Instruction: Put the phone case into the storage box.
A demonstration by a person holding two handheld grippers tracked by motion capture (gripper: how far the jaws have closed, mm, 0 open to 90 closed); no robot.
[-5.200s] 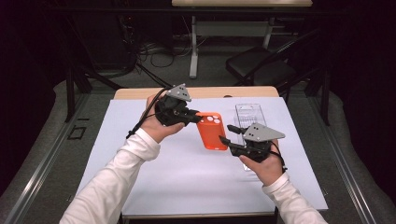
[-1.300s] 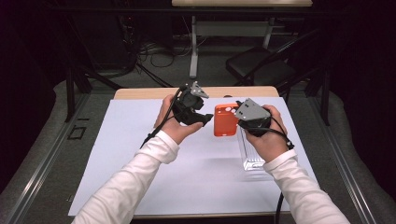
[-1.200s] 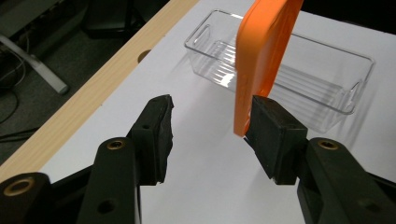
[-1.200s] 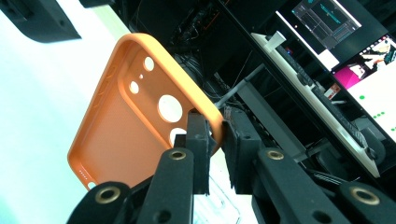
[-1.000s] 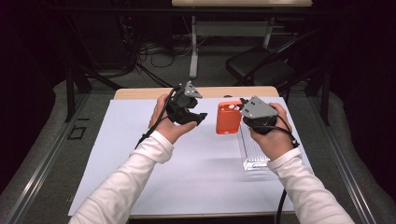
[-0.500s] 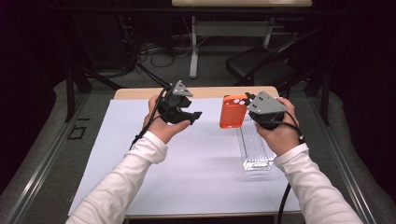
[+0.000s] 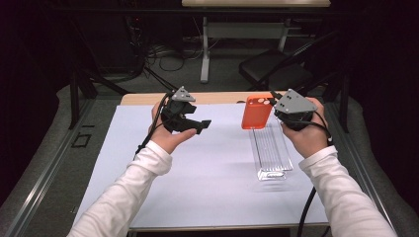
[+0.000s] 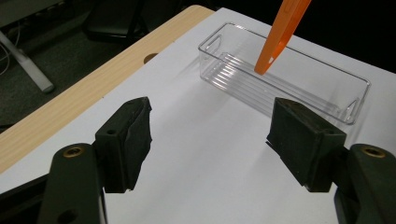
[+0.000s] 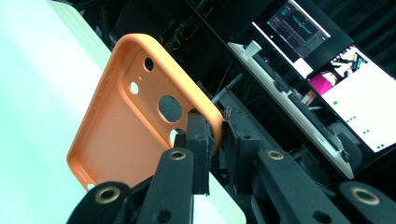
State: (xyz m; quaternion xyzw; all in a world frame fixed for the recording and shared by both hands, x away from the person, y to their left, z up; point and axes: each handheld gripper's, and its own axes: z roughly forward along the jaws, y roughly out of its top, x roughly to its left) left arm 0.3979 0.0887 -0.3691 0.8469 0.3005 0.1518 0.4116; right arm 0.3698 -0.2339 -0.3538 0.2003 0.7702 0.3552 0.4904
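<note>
Case (image 7: 257, 112): orange phone case, held up over the far end of the tray, one lower corner dipping toward it (camera cut-outs face the right hand-held gripper's camera).
Tray (image 7: 271, 153): clear plastic, long and narrow, lying on the white sheet (image 7: 197, 177) that covers the surface; nothing lies in it.
Right hand-held gripper (image 9: 215, 135): clamped on the case's rim beside the cut-outs; it sits just above the tray's far end.
Left hand-held gripper (image 7: 200, 126): jaws wide apart, nothing between them, hanging well to the left of the tray and pointing toward it.
Surface (image 7: 217, 98): a wooden edge shows beyond the tray.
</note>
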